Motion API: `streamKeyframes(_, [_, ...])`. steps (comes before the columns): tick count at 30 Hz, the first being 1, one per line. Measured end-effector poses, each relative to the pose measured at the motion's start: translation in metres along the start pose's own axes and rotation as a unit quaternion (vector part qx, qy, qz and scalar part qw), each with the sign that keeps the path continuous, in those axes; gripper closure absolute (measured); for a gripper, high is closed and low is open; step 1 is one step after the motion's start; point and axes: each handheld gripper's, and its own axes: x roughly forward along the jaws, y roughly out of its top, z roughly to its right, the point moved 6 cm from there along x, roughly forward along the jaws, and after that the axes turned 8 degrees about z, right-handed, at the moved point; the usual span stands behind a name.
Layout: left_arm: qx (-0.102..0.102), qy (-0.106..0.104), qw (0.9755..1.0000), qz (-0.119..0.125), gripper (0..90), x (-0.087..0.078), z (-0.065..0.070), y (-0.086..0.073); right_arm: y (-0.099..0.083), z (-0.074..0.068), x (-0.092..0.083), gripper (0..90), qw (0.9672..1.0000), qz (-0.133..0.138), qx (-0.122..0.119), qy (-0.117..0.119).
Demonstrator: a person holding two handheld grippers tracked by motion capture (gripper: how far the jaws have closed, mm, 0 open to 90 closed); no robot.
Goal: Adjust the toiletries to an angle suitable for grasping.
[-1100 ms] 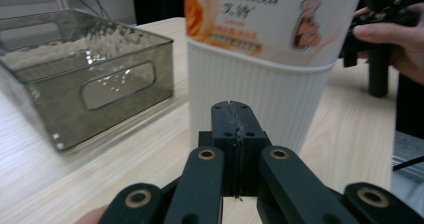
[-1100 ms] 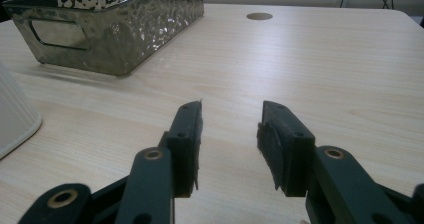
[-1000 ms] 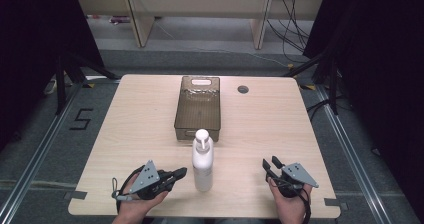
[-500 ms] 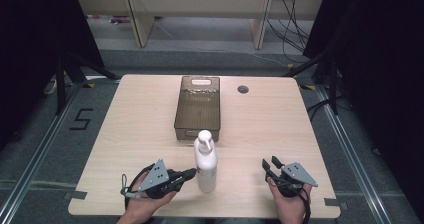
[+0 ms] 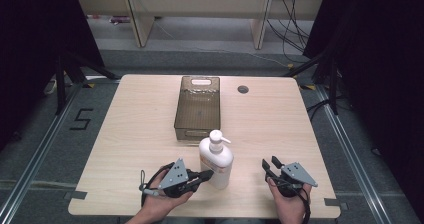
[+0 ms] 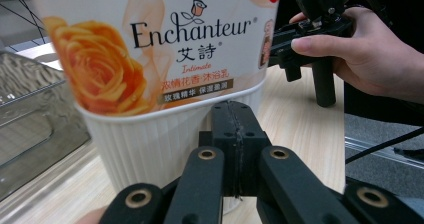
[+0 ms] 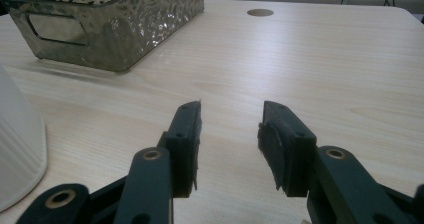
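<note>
A white pump bottle (image 5: 216, 159) with an orange rose label (image 6: 160, 59) stands upright near the table's front edge. My left gripper (image 5: 207, 174) lies low at the bottle's left, its jaws shut together (image 6: 235, 134) with nothing between them. Their tips sit against the ribbed lower part of the bottle. My right gripper (image 5: 270, 163) rests to the right of the bottle, apart from it. Its jaws stand open (image 7: 230, 134) over bare wood. The bottle's base (image 7: 17, 149) shows at the left edge of the right gripper view.
A dark see-through bin (image 5: 197, 109) with a handle cut-out (image 7: 55, 29) stands just behind the bottle, and looks empty. A round cable hole (image 5: 243, 89) lies to the bin's right. The person's other hand (image 6: 365, 59) shows beyond the bottle. Bare wood (image 5: 135, 124) lies left of the bin.
My left gripper has slid right along the table's front edge. The bottle has shifted a little to the right with it. The right gripper has kept still.
</note>
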Motion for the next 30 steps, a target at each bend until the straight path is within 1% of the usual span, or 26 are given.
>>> streamKeyframes(2, [0.000,0.000,1.0000,-0.004,89.5,0.002,0.001,0.000,0.000,0.000,-0.001,59.9,1.0000,-0.001,-0.001,0.000])
streamKeyframes(3, [0.002,-0.001,1.0000,-0.002,89.5,0.004,0.002,0.001,0.000,0.000,-0.001,59.9,1.0000,-0.001,-0.001,0.000])
streamKeyframes(4, [0.004,-0.002,1.0000,-0.007,89.5,0.008,0.002,0.001,0.000,0.001,-0.001,59.9,1.0000,0.000,-0.005,-0.001])
streamKeyframes(7, [0.003,-0.003,1.0000,-0.003,89.5,0.012,0.002,0.001,0.000,0.001,-0.001,59.8,1.0000,0.000,-0.005,-0.001])
streamKeyframes(8, [0.005,-0.001,1.0000,-0.006,89.5,0.016,0.003,0.002,0.000,0.000,0.001,59.8,1.0000,0.003,-0.002,0.001])
streamKeyframes(9, [0.005,-0.001,1.0000,-0.006,89.5,0.016,0.003,0.002,0.000,0.000,0.001,59.8,1.0000,0.003,-0.002,0.001])
streamKeyframes(10, [0.005,-0.003,1.0000,-0.004,89.5,0.018,0.003,0.002,0.000,0.001,-0.001,59.8,1.0000,-0.003,-0.006,-0.001])
streamKeyframes(11, [0.008,-0.002,0.9999,-0.009,89.5,0.019,0.003,0.003,0.000,0.001,-0.001,59.8,1.0000,-0.001,-0.005,-0.001])
streamKeyframes(14, [0.006,-0.002,0.9999,-0.009,89.5,0.023,0.003,0.003,0.000,0.001,-0.001,59.7,1.0000,-0.001,-0.005,-0.001])
streamKeyframes(15, [0.006,-0.003,1.0000,-0.006,89.5,0.025,0.003,0.004,0.000,0.002,0.000,59.7,1.0000,-0.002,-0.010,-0.001])
streamKeyframes(16, [0.005,-0.003,1.0000,-0.005,89.5,0.028,0.003,0.004,0.000,0.000,0.001,59.6,1.0000,0.001,0.000,0.001])
streamKeyframes(17, [0.005,-0.003,1.0000,-0.005,89.5,0.028,0.003,0.004,0.000,0.000,0.001,59.6,1.0000,0.001,0.000,0.001])
streamKeyframes(18, [0.006,0.000,0.9999,-0.011,89.5,0.030,0.002,0.005,0.000,0.001,0.000,59.6,1.0000,-0.002,-0.006,-0.001])
streamKeyframes(20, [0.007,0.002,0.9999,-0.010,89.5,0.033,0.003,0.005,0.000,0.001,0.000,59.5,1.0000,-0.001,-0.007,-0.001])
streamKeyframes(21, [0.007,0.002,0.9999,-0.010,89.4,0.033,0.003,0.005,0.000,0.001,0.000,59.5,1.0000,-0.001,-0.007,-0.001])
streamKeyframes(22, [0.007,0.001,1.0000,-0.003,89.5,0.036,0.003,0.006,0.000,0.000,0.001,59.5,1.0000,0.002,0.000,0.002])
streamKeyframes(23, [0.007,0.001,1.0000,-0.003,89.5,0.036,0.003,0.006,0.000,0.000,0.001,59.5,1.0000,0.002,0.000,0.002])
streamKeyframes(24, [0.009,0.004,0.9999,-0.007,89.5,0.036,0.003,0.007,0.000,0.001,0.000,59.5,1.0000,0.000,-0.007,0.000])
streamKeyframes(27, [0.011,0.007,0.9999,-0.005,89.4,0.037,0.003,0.010,0.000,0.000,-0.001,59.5,1.0000,-0.005,-0.004,0.002])
streamKeyframes(28, [0.014,0.007,0.9999,0.000,89.4,0.036,0.003,0.011,0.000,0.000,-0.001,59.5,1.0000,-0.005,-0.003,0.002])
streamKeyframes(30, [0.014,0.010,0.9998,-0.002,89.3,0.035,0.003,0.011,0.000,0.000,-0.001,59.4,1.0000,-0.004,-0.003,0.002])
